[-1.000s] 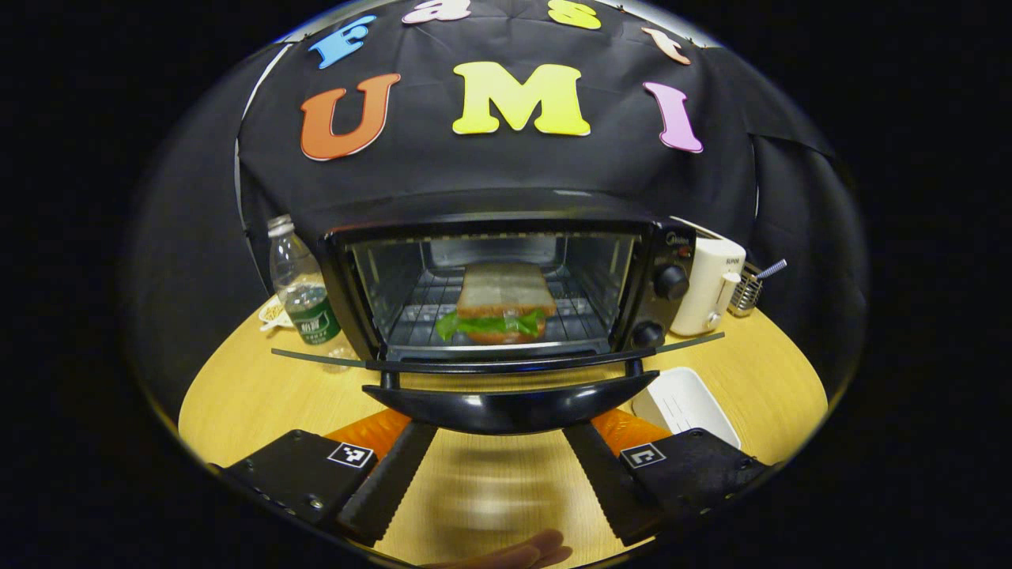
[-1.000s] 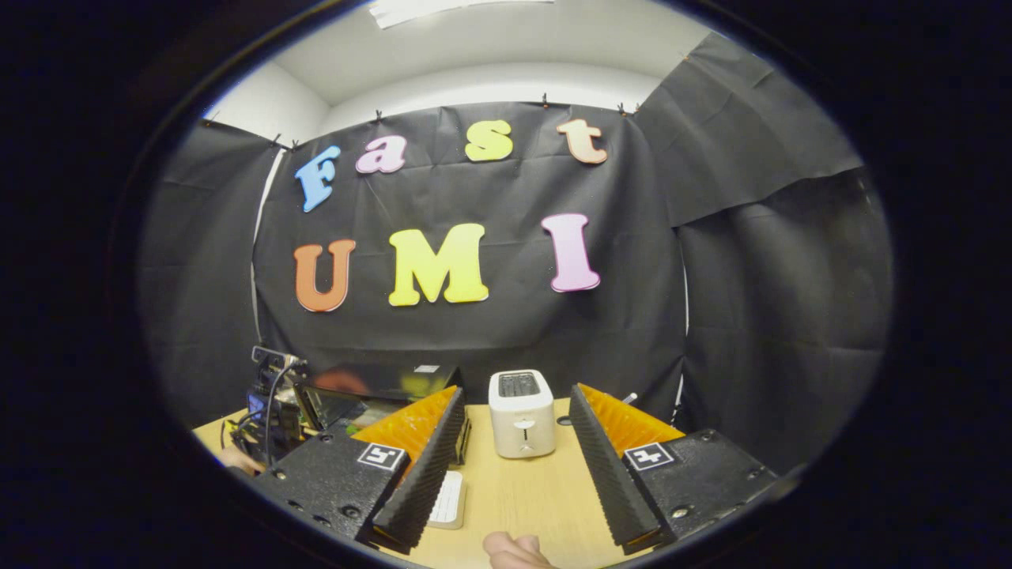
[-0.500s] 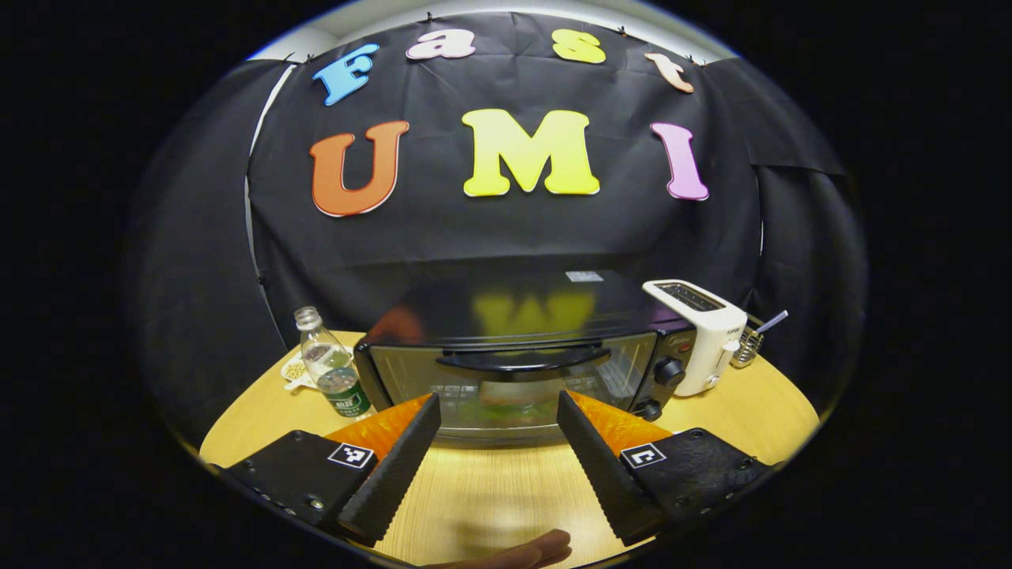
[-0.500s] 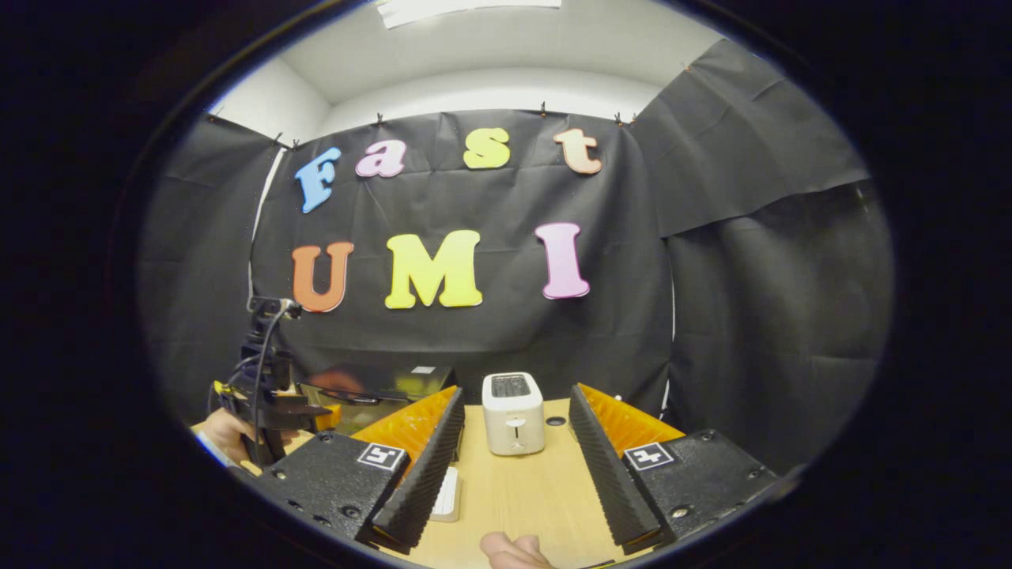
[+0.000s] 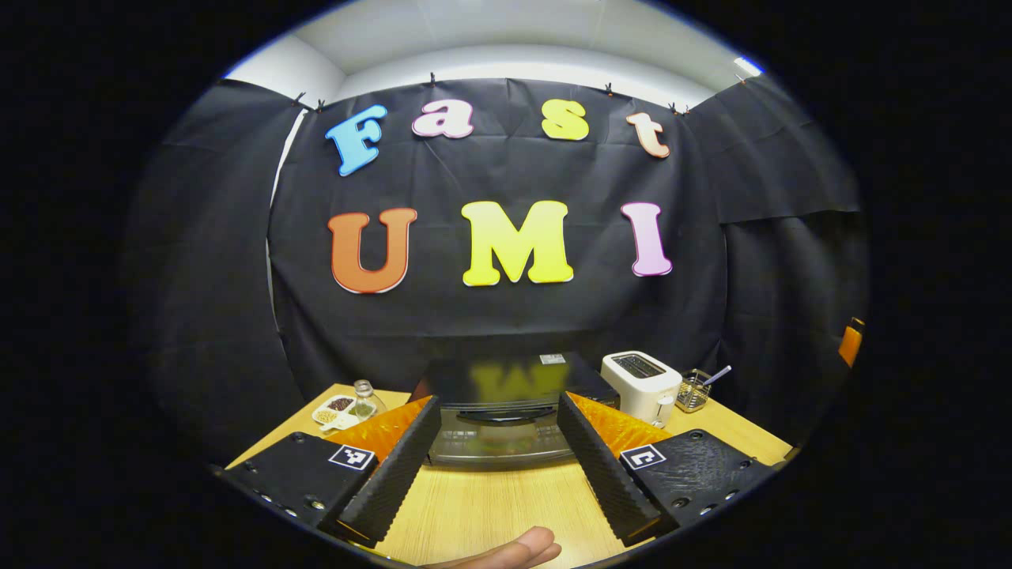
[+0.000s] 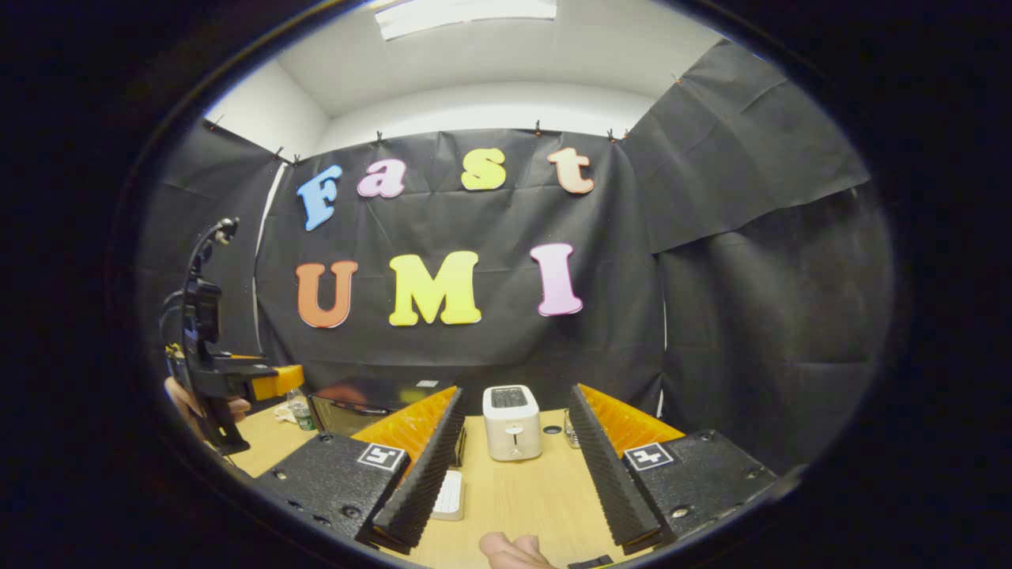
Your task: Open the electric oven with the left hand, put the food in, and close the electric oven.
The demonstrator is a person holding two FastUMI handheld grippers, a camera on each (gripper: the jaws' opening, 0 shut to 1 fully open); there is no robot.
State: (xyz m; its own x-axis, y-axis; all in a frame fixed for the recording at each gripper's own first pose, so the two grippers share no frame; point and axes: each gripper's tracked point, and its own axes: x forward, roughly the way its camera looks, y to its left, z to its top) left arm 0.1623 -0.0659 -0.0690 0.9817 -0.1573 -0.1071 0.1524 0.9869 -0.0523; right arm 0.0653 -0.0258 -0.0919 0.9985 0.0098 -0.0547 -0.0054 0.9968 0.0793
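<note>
Dim booth, ceiling light [image 6: 466,8] glare, fisheye-bent edges, focus sharp

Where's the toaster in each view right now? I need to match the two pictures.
Left gripper view: the toaster stands right of centre, just right of the oven, beyond the gripper's right finger.
Right gripper view: the toaster stands at centre, between the two fingers, with the oven to its left.
Shared landmark: the oven.

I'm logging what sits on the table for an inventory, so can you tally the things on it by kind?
Electric oven: 1
Toaster: 1
Bottle: 1
Snack dish: 1
Wire basket: 1
White tray: 1
Total: 6
</note>
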